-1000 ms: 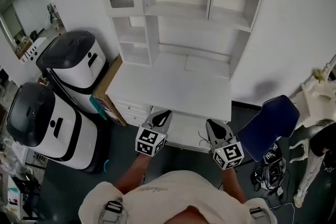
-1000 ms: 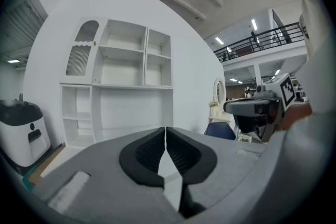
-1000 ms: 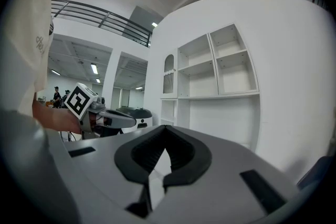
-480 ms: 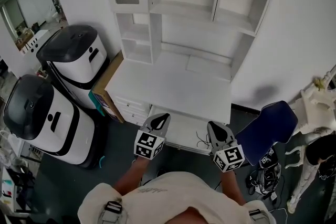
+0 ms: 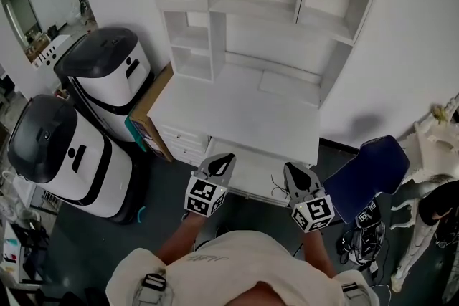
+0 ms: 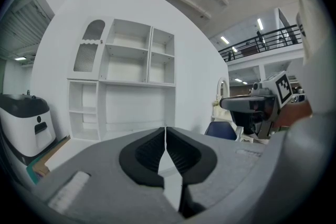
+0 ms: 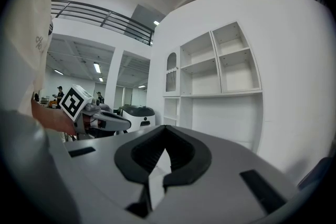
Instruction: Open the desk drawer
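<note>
The drawer (image 5: 251, 172) is the wide, shallow white one under the front edge of the desk top (image 5: 237, 118), right in front of the person and just beyond both tools. A strip of it shows past the desk's edge, so it may already be a little way out, though from above I can't be sure. I can't pick out a handle or knob on it. It is plain white like the rest of the desk.

The left gripper (image 5: 224, 156) and right gripper (image 5: 292, 170) hang side by side over that strip, pointing at the desk. On each one the jaws are pressed together with nothing between them, and neither looks to be touching the drawer.

To do this well, I'd say one tool should open first, take the drawer's front lip near the middle, and then pull straight back toward the body. Keeping the pull level should stop the wide drawer from skewing and jamming.

A stack of small drawers (image 5: 183, 143) sits to the left under the desk. Open shelves (image 5: 272, 11) rise behind it, and a blue chair (image 5: 369, 172) stands off to the right.
</note>
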`<state>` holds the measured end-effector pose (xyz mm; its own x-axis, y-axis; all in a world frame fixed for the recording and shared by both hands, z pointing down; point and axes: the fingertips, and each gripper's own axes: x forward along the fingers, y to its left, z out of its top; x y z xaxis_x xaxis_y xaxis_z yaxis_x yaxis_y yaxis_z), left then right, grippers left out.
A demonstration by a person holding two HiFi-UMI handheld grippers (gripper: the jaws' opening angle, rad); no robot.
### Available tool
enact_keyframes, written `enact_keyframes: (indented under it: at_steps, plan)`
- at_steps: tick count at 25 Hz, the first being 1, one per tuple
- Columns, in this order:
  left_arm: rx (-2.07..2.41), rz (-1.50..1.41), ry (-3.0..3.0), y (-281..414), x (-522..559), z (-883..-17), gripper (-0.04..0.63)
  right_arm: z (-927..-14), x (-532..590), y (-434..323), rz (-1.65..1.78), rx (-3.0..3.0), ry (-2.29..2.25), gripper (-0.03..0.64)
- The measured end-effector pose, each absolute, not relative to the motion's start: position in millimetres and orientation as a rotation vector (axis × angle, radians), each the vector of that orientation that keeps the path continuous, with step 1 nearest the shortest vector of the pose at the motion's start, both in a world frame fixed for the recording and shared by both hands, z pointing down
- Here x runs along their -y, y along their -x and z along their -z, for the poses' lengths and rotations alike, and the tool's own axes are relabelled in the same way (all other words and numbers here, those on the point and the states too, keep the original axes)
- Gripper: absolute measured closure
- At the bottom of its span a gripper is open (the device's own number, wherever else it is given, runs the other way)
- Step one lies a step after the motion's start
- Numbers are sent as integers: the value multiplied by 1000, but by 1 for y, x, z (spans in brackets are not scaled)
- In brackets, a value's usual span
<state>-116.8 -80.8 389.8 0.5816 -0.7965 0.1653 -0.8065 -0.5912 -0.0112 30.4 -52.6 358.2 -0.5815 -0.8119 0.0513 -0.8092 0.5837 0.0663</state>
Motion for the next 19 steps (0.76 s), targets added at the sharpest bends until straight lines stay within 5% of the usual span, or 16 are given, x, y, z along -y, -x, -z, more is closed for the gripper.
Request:
enact_keyframes:
  at_steps: [19]
  plan:
    - [1343,-229,-2736,127,69,-391,575,-365,39,-29,88,2669,-1479,615]
